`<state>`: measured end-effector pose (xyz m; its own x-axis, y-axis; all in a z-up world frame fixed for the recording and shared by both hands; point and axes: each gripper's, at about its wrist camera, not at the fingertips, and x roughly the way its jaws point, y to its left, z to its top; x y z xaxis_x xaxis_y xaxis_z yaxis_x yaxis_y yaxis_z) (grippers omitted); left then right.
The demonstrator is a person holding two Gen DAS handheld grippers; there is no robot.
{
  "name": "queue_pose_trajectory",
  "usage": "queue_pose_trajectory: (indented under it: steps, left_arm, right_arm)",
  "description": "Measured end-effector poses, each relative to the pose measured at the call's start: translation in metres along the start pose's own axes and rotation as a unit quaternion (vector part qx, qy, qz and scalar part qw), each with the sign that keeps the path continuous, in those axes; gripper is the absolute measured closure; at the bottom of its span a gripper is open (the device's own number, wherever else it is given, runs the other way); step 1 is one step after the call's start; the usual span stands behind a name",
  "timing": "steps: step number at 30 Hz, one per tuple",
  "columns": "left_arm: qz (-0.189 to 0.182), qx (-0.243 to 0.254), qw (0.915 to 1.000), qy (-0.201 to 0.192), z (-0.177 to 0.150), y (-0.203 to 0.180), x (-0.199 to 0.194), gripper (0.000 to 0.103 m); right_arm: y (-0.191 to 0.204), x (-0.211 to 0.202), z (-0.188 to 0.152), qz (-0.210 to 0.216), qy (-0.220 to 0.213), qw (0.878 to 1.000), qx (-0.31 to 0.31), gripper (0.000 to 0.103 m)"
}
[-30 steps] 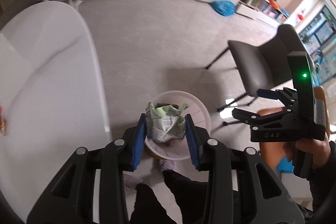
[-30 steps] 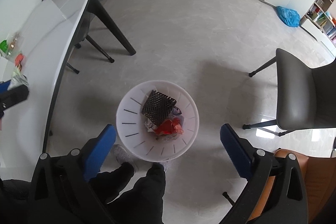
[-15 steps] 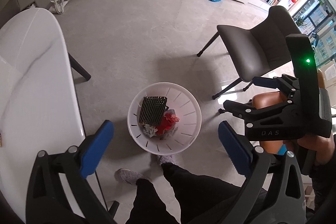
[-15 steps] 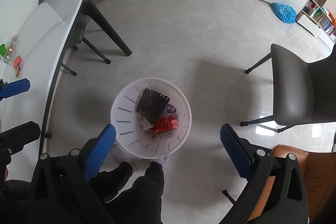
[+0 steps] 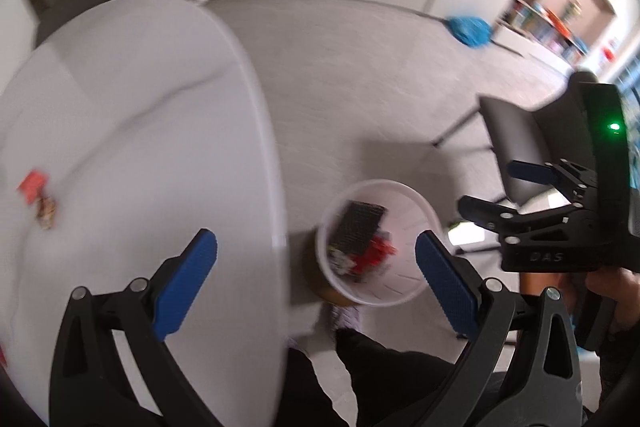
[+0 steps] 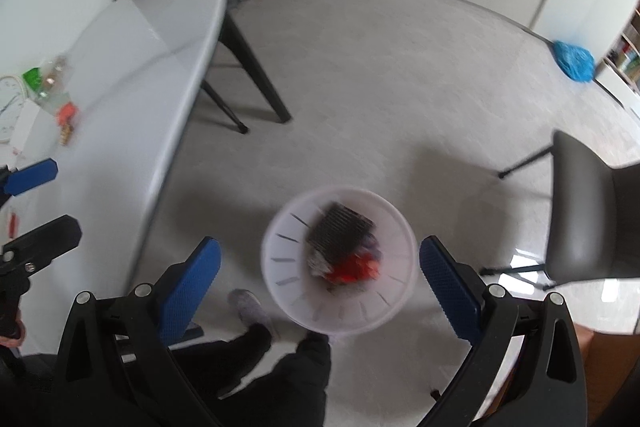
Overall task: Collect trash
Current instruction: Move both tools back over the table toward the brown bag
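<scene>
A white trash bin [image 5: 412, 203] stands on the floor beside the table, holding a black mesh piece [image 5: 358, 227] and red scraps; it also shows in the right wrist view [image 6: 280, 267]. My left gripper [image 5: 316, 267] is open and empty, over the table edge and the bin. My right gripper [image 6: 320, 275] is open and empty above the bin, and shows in the left wrist view [image 5: 504, 191]. A red wrapper [image 5: 33, 183] and small scraps [image 5: 46, 213] lie on the white table [image 5: 140, 115]. More trash [image 6: 66, 113] lies on the table in the right wrist view.
A grey chair [image 6: 580, 211] stands right of the bin. A blue bag [image 6: 574, 61] lies on the floor at the far right. The person's legs and shoes [image 6: 250, 309] are just below the bin. A clock face [image 6: 10, 103] lies at the table's left.
The left gripper opened and let go of the crumpled paper over the bin, then swung left toward the table. The right gripper stayed open and shifted a little left.
</scene>
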<state>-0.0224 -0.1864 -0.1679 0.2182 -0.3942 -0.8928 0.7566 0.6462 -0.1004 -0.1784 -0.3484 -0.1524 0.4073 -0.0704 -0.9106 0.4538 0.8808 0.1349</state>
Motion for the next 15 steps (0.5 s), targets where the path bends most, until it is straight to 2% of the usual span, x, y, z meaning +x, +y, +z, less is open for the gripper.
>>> queue_pose_trajectory:
  steps: [4,7,11,15]
  left_arm:
    - [0.031,-0.068,0.9971,-0.017,-0.005,0.051,-0.015,0.008]
    - [0.062,-0.113,0.9913,-0.027,-0.012,0.091,-0.024,0.008]
    - [0.101,-0.16,0.9813,-0.034,-0.02,0.142,-0.029,0.008]
    - [0.138,-0.217,0.9657,-0.035,-0.026,0.193,-0.025,0.008]
  right_arm:
    - [0.045,0.004,0.025,0.031,-0.015,0.999,-0.035,0.004]
    - [0.076,0.009,0.041,0.051,-0.018,0.997,-0.058,0.004]
    - [0.117,0.015,0.06,0.073,-0.019,0.993,-0.089,0.004]
    - [0.153,0.022,0.074,0.088,-0.017,0.989,-0.117,0.004]
